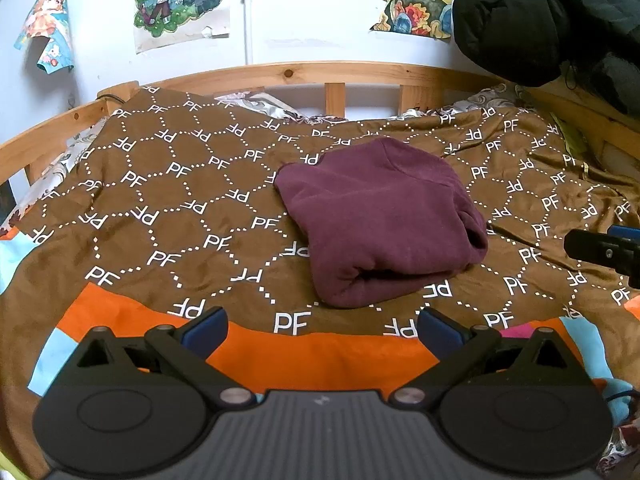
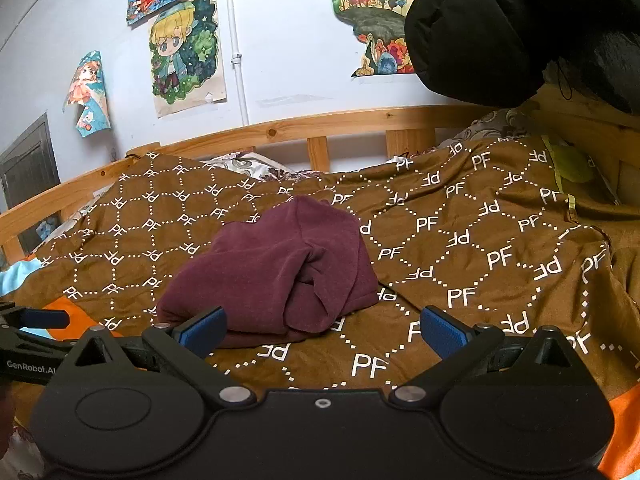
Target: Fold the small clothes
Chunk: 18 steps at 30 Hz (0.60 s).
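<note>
Two grippers hang over the near edge of the bed, both with jaws spread wide and nothing between the blue pads. The left gripper (image 1: 322,326) sits above the orange band at the near edge of the brown blanket (image 1: 180,200); the right gripper (image 2: 322,330) is just short of the garment, its left pad almost at the cloth but, as far as the right wrist view shows, not touching it.

A little farther in, near the middle of the blanket, lies the maroon garment (image 1: 380,220), already doubled into a thick bundle. Its rounded fold faces the near edge, and on its right side the layers gape in a loose roll. It looks close to done, so the step in hand is probably a last tidy or a final fold.

To do that well, I would bring one gripper low to the open right side, pinch all the layers together and not only the top one, and have the other gripper press or hold the opposite edge so the bundle does not slide on the smooth blanket. Carry the cloth over slowly, and set the edges square before letting go.

Beyond it the blanket runs to the far edge, where the wooden bed rail (image 1: 312,72) stands against a wall hung with posters (image 1: 180,0)
</note>
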{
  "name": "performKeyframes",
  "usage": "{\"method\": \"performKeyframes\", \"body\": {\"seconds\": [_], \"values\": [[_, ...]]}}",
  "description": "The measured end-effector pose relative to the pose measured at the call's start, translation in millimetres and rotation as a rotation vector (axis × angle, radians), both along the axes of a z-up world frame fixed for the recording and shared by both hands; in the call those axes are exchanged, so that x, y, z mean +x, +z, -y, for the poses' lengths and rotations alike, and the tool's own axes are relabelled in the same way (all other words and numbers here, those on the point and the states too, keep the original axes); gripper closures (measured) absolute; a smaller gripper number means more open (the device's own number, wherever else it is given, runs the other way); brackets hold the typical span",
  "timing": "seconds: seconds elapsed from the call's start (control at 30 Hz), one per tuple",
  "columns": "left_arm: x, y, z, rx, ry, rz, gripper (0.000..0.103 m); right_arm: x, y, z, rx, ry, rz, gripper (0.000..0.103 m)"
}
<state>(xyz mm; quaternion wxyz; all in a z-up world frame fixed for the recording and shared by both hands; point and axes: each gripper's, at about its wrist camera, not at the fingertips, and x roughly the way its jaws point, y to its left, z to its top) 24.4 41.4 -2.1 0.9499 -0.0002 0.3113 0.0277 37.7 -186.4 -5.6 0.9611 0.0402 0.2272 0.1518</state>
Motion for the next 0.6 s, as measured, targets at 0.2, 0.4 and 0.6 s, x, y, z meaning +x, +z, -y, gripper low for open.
{"method": "performKeyframes", "body": {"seconds": [0.2,0.4,0.6], "values": [[0.0,0.2,-0.4,-0.005,0.008,-0.001,0.001,0.4,0.5,-0.8,-0.003,0.003,0.002,0.001],[-0.1,0.6,-0.6,-0.009,0.009,-0.003,0.001,0.5,0.5,-0.7,-0.003,0.003,0.001,0.001],[-0.4,0.4,0.9,-0.002,0.007,0.004,0.001,0.2,-0.2,-2.0,-0.006,0.005,-0.006,0.001]]}}
